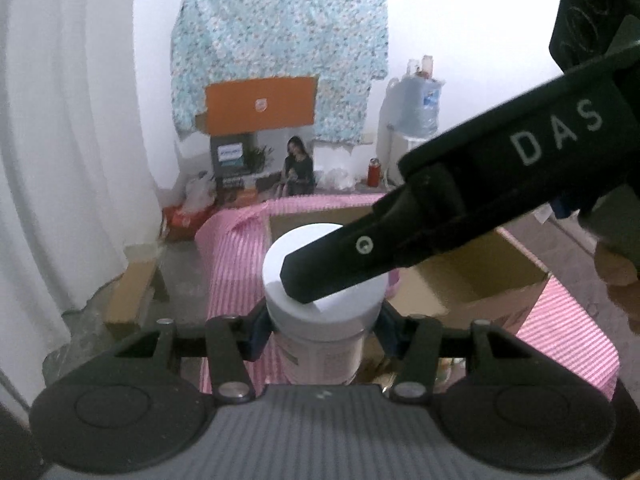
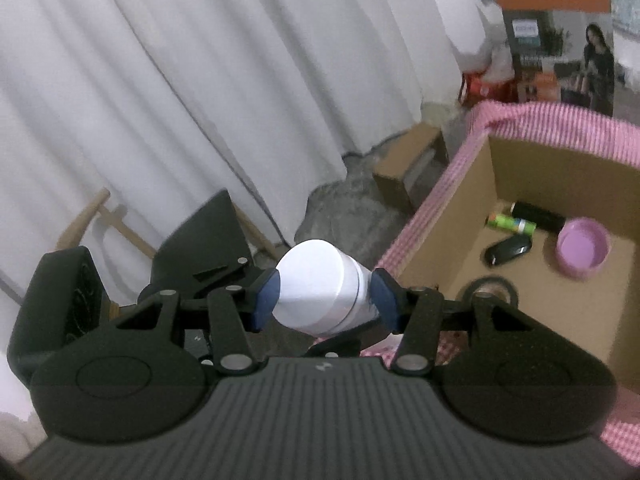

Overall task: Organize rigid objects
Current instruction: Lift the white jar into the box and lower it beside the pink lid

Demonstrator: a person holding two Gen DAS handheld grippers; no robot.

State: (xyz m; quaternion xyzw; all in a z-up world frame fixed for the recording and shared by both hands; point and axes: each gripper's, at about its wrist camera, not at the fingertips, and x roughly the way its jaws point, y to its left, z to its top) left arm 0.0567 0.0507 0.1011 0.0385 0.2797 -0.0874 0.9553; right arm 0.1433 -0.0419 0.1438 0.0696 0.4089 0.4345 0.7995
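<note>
Grippers on one white jar, both clamped.

L gripper (image 1: 322,334) part closed, blue pads (image 1: 256,336) pressing jar (image 1: 324,300) at its body just below lid; jar upright, off the cloth. R gripper (image 2: 320,298) part closed too, pads (image 2: 267,300) squeezing the same jar (image 2: 320,292) from its sides, lid end tilted toward cam. R finger (image 1: 340,264) crosses over lid in L view; L gripper body (image 2: 72,296) sits left in R view. Jar held above pink striped cloth (image 1: 236,248), just beside open box (image 2: 452,216). Inside box (image 1: 480,280): purple bowl (image 2: 584,252), black tube (image 2: 538,216), green battery (image 2: 510,223), black fob (image 2: 508,250), tape roll (image 2: 488,288). White curtain (image 2: 180,100) behind.
</note>
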